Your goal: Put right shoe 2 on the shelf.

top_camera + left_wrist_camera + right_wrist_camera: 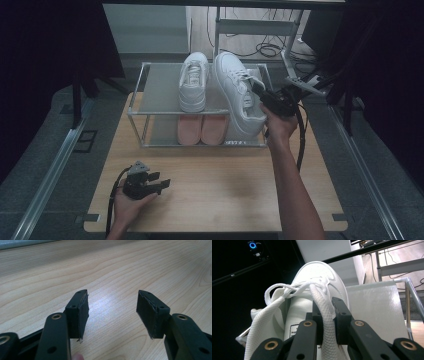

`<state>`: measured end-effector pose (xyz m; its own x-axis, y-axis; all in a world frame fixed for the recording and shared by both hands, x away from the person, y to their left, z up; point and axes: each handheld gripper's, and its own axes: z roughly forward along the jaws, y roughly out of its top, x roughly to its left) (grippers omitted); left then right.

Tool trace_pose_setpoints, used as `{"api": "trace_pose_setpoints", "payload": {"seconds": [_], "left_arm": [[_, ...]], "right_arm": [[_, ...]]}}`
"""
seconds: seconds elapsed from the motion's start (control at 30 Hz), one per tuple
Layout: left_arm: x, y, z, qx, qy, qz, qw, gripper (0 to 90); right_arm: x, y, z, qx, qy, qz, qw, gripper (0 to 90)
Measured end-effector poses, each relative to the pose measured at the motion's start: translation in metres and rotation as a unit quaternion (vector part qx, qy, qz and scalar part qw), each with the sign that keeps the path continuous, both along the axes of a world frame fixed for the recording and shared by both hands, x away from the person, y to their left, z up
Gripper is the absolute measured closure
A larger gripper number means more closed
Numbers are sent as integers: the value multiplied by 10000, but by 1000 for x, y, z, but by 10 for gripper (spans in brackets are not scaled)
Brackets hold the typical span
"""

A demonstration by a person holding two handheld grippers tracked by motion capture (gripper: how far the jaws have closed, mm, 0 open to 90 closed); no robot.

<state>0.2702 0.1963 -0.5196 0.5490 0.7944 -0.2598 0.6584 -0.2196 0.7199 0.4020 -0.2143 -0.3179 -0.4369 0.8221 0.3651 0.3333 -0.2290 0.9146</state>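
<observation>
In the high view, the white sneaker (239, 95) is held tilted at the right end of the shoe rack (136, 102) by the right gripper (261, 94). In the left gripper view, the left gripper (112, 306) is seen released above the table (125, 270). In the right gripper view, the tongue (324, 315), apparently, is clenched.

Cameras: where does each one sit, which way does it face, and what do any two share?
High view: above the person's side, looking forward and down on the table and shoe rack; both forearms, left gripper, right gripper.
Left gripper view: rides the left gripper, low over bare wood; jaws apart, nothing between.
Right gripper view: rides the right gripper, facing along the white sneaker; jaws clamp its collar.
Shared: high and right gripper views both show that sneaker and the rack's top shelf.
</observation>
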Motion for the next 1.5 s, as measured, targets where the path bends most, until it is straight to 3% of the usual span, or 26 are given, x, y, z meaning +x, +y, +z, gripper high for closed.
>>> {"api": "trace_pose_setpoints", "payload": {"seconds": [0.23,0.43,0.57,0.7,1.23,1.5], "left_arm": [[-1,0,2,-19,-40,-25,10000,432],[-1,3,5,-51,-85,20,9999,432],[-1,2,5,-30,-80,13,10000,432],[-1,0,3,-14,-58,-31,10000,432],[0,2,4,-40,-67,-14,10000,432],[0,5,4,-56,-71,9,10000,432]], "right_arm": [[13,6,3,-17,68,-109,9999,813],[25,11,0,-3,156,-229,9996,813],[35,14,-5,136,273,-285,9991,813],[39,17,-5,94,288,-334,9990,812],[63,34,8,-11,356,-497,9981,811],[80,45,10,-30,532,-657,9964,810]]}}
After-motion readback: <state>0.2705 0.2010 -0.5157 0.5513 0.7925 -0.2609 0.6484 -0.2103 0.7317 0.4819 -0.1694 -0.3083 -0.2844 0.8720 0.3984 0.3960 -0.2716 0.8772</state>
